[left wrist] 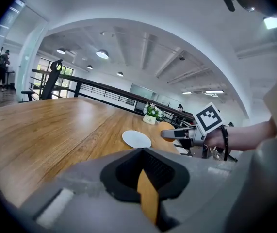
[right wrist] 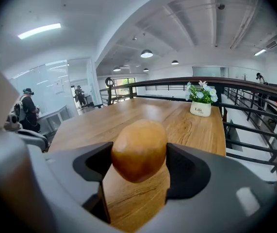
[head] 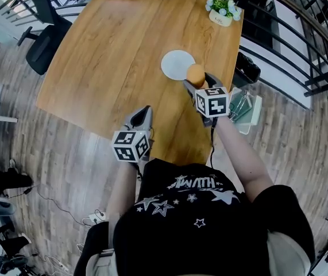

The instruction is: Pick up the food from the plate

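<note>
A round golden-brown piece of food [head: 195, 73] is clamped between the jaws of my right gripper [head: 197, 80], lifted just off the near edge of the empty white plate [head: 177, 65]. In the right gripper view the food [right wrist: 139, 149] fills the gap, both pads pressing its sides, with wooden table below. My left gripper [head: 143, 114] hovers at the table's front edge, shut with nothing held. The left gripper view shows its closed jaws [left wrist: 148, 188], the plate [left wrist: 136, 139] and the right gripper [left wrist: 177, 134] holding the food [left wrist: 166, 129].
The wooden table [head: 112, 56] carries a small white flower pot [head: 222, 10] at its far right corner. A black office chair [head: 46, 45] stands at the left side. A dark railing [head: 290, 45] runs along the right, with a pale tray [head: 247, 109] beside the table.
</note>
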A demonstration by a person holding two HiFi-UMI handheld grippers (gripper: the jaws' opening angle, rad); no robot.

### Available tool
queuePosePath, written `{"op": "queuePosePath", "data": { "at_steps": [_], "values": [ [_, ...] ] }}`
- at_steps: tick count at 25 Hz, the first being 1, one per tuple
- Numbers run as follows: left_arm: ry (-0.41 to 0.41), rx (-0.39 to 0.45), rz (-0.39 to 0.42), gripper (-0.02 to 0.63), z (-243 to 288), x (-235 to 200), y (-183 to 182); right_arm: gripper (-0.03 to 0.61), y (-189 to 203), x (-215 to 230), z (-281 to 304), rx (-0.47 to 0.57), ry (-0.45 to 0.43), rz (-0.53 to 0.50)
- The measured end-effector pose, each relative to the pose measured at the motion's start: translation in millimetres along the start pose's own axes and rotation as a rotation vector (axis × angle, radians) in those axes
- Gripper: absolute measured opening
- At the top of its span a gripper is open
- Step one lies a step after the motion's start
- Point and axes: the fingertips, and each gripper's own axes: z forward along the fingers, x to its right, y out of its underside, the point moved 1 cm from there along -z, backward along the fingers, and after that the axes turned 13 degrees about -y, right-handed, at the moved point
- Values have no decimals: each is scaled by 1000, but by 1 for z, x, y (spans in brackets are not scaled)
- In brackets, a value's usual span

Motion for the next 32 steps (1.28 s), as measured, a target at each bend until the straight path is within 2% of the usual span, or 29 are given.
{"op": "queuePosePath", "data": {
  "at_steps": [4,13,25,32],
  "values": [
    [-19,4,3,2,-14,20,8,344,8,-1,-23,14,-35,15],
    [-71,26,26,2,-42,76,36,344,40,4,-76,30,-123,-20],
    [-138,41,18,2,-91,138,84,344,95,-9,-143,22,-226,-48],
    [-177,79,1,2,-124,171,103,344,113,-17,-191,37,-278,-83]
  ]
}}
